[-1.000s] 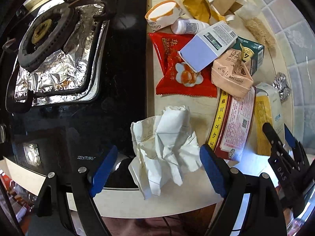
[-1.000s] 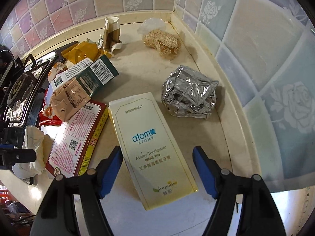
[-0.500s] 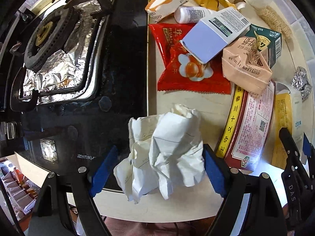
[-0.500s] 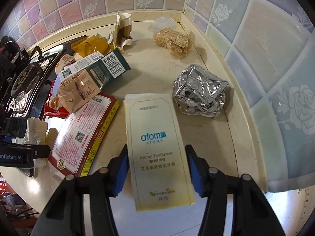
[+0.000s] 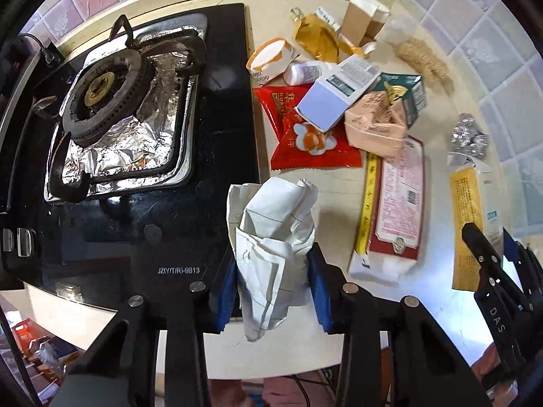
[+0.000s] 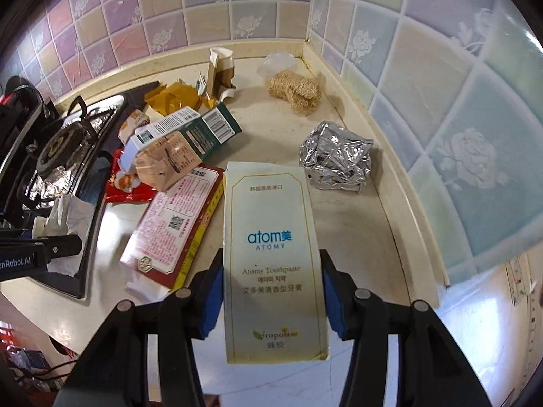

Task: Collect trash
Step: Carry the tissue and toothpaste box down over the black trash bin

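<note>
Cream bench (image 6: pixel 356 224) in a tiled kitchen corner, one gas stove (image 5: pixel 112 108) at its left. One foil ball (image 6: pixel 334 161), one red snack bag (image 5: pixel 305 135). Left hand-held gripper (image 5: pixel 271 291) now pinches the crumpled paper (image 5: pixel 271 237), lifted; right hand-held gripper (image 6: pixel 271 300) now clamps the toothpaste box (image 6: pixel 271 257), both having closed since earlier.

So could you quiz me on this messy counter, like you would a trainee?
1. True or false: the left tongs are shut on the crumpled white paper.
2. What do the right tongs hold? A) crumpled silver foil ball B) cream Atomy toothpaste box C) red snack packet
3. Fill in: the black gas burner sits on a tray lined with ____.

Key: 1 true; 2 B; 3 foil.
</note>
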Demonstrator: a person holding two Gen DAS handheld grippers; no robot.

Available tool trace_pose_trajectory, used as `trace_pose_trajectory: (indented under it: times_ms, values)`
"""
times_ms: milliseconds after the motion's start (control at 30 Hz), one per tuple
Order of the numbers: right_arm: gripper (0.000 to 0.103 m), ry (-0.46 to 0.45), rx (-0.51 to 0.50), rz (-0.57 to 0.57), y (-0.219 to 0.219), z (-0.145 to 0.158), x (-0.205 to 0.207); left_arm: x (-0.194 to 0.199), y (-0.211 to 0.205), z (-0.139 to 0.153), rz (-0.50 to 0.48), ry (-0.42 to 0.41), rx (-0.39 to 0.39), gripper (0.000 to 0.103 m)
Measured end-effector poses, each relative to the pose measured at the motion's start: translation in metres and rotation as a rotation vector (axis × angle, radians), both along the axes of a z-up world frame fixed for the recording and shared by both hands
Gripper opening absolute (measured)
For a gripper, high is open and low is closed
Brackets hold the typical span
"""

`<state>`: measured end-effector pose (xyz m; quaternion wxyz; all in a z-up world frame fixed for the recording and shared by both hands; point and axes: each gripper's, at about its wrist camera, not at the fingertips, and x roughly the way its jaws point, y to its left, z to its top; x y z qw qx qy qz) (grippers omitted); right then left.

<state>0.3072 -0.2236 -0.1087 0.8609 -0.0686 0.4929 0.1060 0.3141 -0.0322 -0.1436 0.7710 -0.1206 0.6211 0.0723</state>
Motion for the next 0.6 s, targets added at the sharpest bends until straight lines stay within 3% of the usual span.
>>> trace_pose_trajectory:
  times_ms: [367,600]
  values:
    - [0.051,-0.03,0.146,-0.123,-0.003,0.036,-0.091,-0.093,0.037,0.068,-0.154,-0.163,-0.051,0.037]
    - [0.051,-0.03,0.176,-0.201,0.014,0.038,-0.17,-0.154,0.043,0.079,-0.288,-0.236,-0.062,0.037]
